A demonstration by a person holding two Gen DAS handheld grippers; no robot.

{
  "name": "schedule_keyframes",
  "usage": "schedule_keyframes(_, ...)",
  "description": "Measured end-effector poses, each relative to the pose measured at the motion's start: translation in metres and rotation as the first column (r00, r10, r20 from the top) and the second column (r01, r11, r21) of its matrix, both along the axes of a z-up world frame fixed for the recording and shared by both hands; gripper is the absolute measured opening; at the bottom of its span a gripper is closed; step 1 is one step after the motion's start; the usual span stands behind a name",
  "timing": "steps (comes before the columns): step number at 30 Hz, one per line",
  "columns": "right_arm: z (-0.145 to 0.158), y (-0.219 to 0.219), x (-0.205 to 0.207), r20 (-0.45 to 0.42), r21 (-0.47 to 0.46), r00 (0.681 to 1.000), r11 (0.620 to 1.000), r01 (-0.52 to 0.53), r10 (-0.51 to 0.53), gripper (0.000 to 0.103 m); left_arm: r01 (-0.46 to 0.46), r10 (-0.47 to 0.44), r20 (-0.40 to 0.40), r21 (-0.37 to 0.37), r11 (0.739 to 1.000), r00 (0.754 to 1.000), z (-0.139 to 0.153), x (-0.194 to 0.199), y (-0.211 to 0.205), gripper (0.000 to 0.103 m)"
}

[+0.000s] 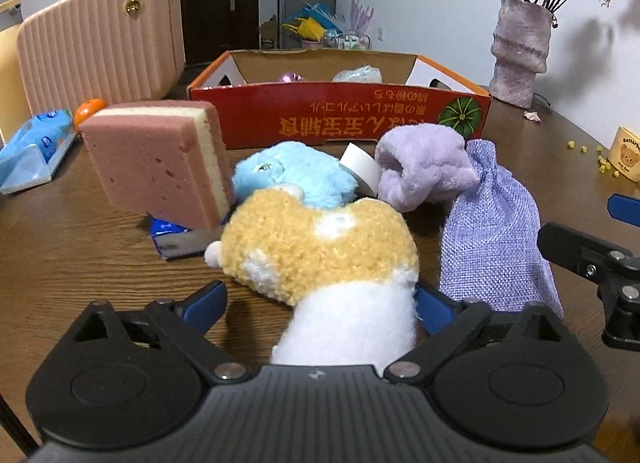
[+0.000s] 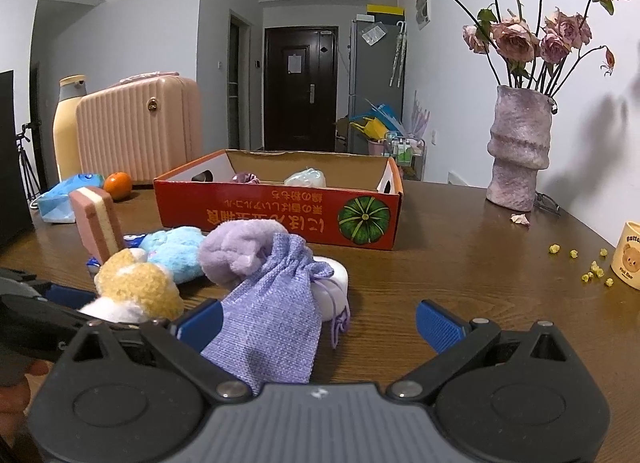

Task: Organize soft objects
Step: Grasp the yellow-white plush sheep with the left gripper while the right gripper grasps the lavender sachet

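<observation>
My left gripper [image 1: 320, 303] is open, its blue fingers on either side of a yellow-and-white plush toy [image 1: 320, 251] that lies on the wooden table [image 1: 80, 247]. Behind it lie a light blue plush [image 1: 296, 175], a purple plush [image 1: 424, 163], a lilac drawstring bag [image 1: 496, 239] and a pink-and-cream sponge [image 1: 160, 159] standing on edge. My right gripper [image 2: 318, 321] is open, with the lilac bag [image 2: 272, 315] lying between its fingers near the left one. The yellow plush [image 2: 136, 283], blue plush [image 2: 176, 247] and purple plush [image 2: 236, 247] lie to its left.
A red cardboard box [image 1: 340, 119] stands behind the pile, open at the top, with small items inside. A pink suitcase [image 1: 100, 39], an orange [image 1: 88, 111] and blue tissue packs [image 1: 36, 147] are at the left. A vase of flowers [image 2: 520, 151] and a bear cup [image 2: 628, 259] are at the right.
</observation>
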State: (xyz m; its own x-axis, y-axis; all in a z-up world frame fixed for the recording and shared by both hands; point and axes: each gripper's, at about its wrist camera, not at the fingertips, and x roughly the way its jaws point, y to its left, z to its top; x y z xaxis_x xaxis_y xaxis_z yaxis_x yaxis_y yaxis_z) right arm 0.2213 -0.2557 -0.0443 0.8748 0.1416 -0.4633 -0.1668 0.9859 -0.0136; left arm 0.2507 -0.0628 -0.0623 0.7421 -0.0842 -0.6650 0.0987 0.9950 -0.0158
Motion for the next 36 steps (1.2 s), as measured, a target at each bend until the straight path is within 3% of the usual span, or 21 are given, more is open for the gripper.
schedule_keyframes(9,-0.003,-0.001,0.004,-0.007,0.003,1.0,1.0,0.011,-0.011,0.103,0.009,-0.009,-0.001,-0.013,1.0,1.0,-0.002,0.002,0.0,0.078)
schedule_keyframes(11,-0.004,-0.002,0.004,-0.004,0.005,1.0,1.0,0.012,-0.012,0.103,0.013,-0.013,0.004,-0.021,1.0,1.0,-0.002,0.0,0.001,0.066)
schedule_keyframes(14,-0.005,-0.003,0.003,-0.003,0.008,1.0,1.0,0.013,-0.013,0.103,0.018,-0.017,0.011,-0.032,0.999,1.0,-0.001,-0.001,0.002,0.058)
schedule_keyframes(36,-0.002,-0.006,0.001,0.036,0.041,0.999,0.999,0.025,-0.026,0.103,0.016,-0.004,0.192,-0.064,0.998,0.981,0.029,-0.033,0.016,0.056)
